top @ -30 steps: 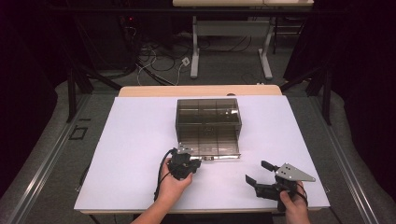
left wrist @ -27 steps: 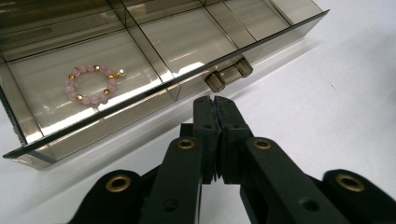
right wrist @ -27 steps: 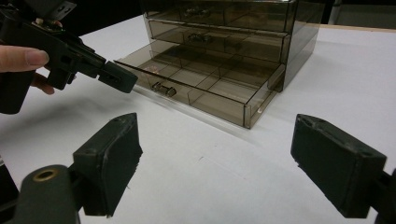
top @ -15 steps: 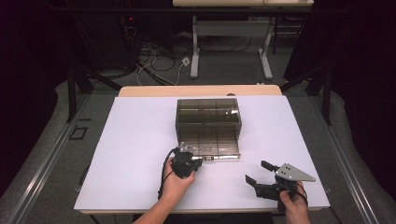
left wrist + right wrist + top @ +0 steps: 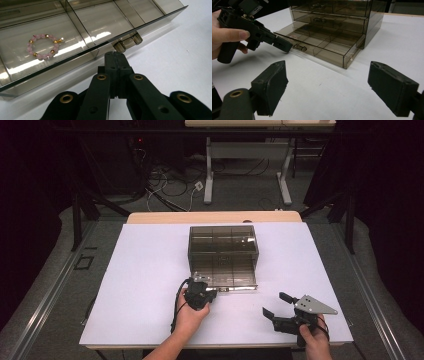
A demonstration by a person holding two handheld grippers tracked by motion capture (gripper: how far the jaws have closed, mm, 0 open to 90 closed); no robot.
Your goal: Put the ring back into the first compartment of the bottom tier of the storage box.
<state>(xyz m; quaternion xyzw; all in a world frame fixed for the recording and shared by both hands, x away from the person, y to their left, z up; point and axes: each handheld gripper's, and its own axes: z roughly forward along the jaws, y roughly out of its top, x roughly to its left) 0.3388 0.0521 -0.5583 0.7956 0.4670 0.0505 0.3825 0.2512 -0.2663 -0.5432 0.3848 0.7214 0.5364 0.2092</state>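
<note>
A smoky clear drawer cabinet point(image 5: 223, 240) stands mid-table with its bottom drawer point(image 5: 225, 276) pulled out toward me. In one compartment of that drawer point(image 5: 105, 22) lies a pink bead bracelet point(image 5: 42, 46) with gold beads. My left gripper point(image 5: 212, 293) is shut with nothing between its jaws. Its tip point(image 5: 116, 55) rests just short of the drawer's clear knob point(image 5: 128, 42); in the right gripper view the same gripper point(image 5: 285, 45) points at the knob point(image 5: 300, 47). My right gripper point(image 5: 275, 304) rests near the table's front right, open and empty point(image 5: 329, 87).
The white table point(image 5: 140, 270) has free room left and right of the cabinet. The cabinet's upper drawers point(image 5: 329, 17) are pushed in, with small items inside. A cable point(image 5: 176, 307) trails from the left gripper. Desk legs and cables lie on the floor beyond the table.
My left gripper has edged slightly to the right, toward the drawer's knob. The right gripper has kept still.
</note>
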